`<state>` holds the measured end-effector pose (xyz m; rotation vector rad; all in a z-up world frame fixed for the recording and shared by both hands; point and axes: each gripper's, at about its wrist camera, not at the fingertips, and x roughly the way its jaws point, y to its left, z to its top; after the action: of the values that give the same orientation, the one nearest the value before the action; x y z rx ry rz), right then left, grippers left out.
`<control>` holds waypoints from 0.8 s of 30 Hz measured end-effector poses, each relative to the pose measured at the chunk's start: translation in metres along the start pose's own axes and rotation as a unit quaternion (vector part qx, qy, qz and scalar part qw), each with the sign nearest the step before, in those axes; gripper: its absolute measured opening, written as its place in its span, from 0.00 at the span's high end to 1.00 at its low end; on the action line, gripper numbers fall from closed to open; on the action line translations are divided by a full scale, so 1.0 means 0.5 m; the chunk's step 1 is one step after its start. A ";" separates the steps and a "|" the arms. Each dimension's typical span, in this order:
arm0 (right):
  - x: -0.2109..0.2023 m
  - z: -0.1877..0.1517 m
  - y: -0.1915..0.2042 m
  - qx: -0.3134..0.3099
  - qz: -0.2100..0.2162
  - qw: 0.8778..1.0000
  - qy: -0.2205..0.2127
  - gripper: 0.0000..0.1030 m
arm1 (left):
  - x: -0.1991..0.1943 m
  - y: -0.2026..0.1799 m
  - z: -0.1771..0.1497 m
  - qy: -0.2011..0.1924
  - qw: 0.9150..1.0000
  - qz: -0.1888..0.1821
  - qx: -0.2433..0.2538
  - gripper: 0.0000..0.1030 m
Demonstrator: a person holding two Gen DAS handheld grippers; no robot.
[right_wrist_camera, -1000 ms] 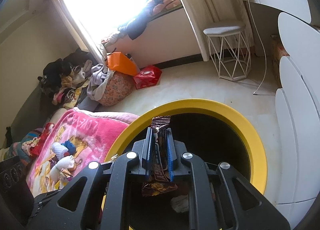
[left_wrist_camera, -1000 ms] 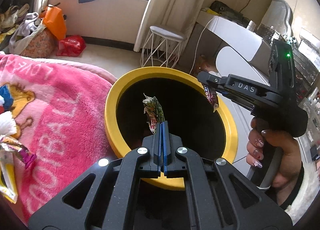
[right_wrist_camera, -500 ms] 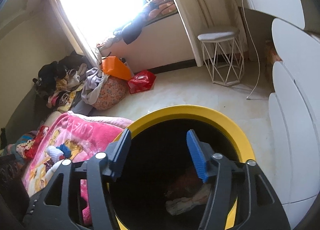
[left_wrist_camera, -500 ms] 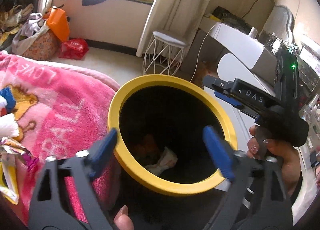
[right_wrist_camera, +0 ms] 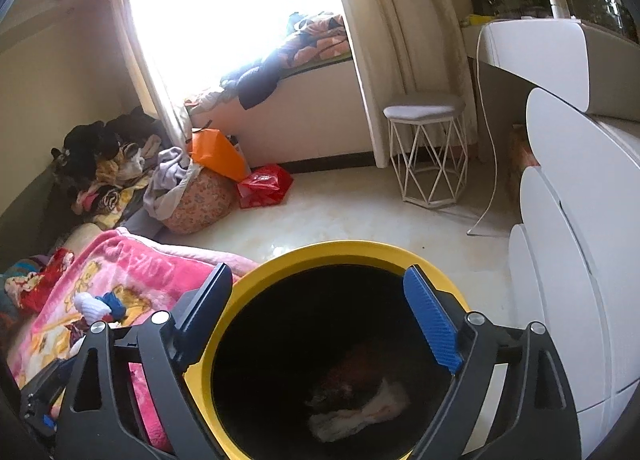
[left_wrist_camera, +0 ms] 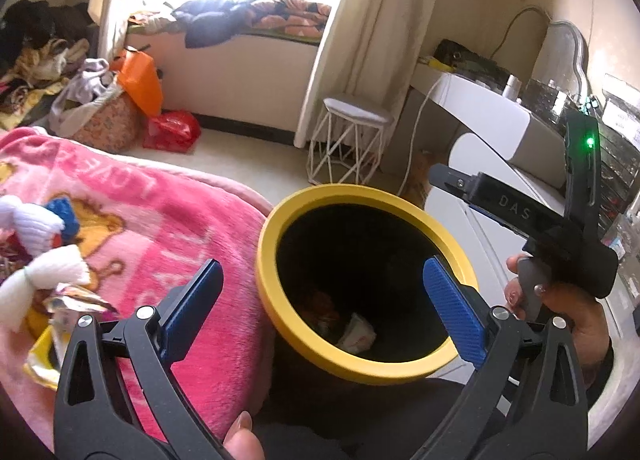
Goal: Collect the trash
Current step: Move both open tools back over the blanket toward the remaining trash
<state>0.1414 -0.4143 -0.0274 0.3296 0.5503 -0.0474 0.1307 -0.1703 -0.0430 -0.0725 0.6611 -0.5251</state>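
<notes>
A black bin with a yellow rim (left_wrist_camera: pixel 280 312) stands beside the bed; it also shows in the right wrist view (right_wrist_camera: pixel 248 284). Wrappers (left_wrist_camera: pixel 352 334) lie at its bottom, seen too in the right wrist view (right_wrist_camera: pixel 356 408). My left gripper (left_wrist_camera: pixel 324 300) is open and empty above the bin's near left rim. My right gripper (right_wrist_camera: pixel 320 312) is open and empty over the bin mouth; its body (left_wrist_camera: pixel 516 212) shows at the right of the left wrist view. More wrappers (left_wrist_camera: pixel 64 308) lie on the pink blanket (left_wrist_camera: pixel 160 220) at the left.
White and blue socks (left_wrist_camera: pixel 40 236) lie on the blanket. A white wire stool (right_wrist_camera: pixel 428 152), white rounded drawers (right_wrist_camera: pixel 572 260), a red bag (right_wrist_camera: pixel 264 184) and piles of clothes (right_wrist_camera: pixel 112 164) stand around on the floor.
Both grippers opened and dropped their wrappers into the bin. Both have since drawn back a little, the left one shifting towards the blanket.
</notes>
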 end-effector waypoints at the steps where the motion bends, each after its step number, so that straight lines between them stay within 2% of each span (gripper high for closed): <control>1: -0.001 0.000 0.003 -0.002 0.001 1.000 -0.001 0.16 | -0.005 0.002 0.000 -0.004 1.000 0.005 0.000 0.10; 24: -0.053 -0.013 0.152 -0.061 0.056 0.996 -0.010 0.13 | -0.122 0.105 0.001 -0.062 0.995 0.071 -0.028 0.10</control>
<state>0.1255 -0.3416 0.0034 0.2395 0.5108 0.0906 0.1135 -0.0949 -0.0201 -0.1097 0.5551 -0.3615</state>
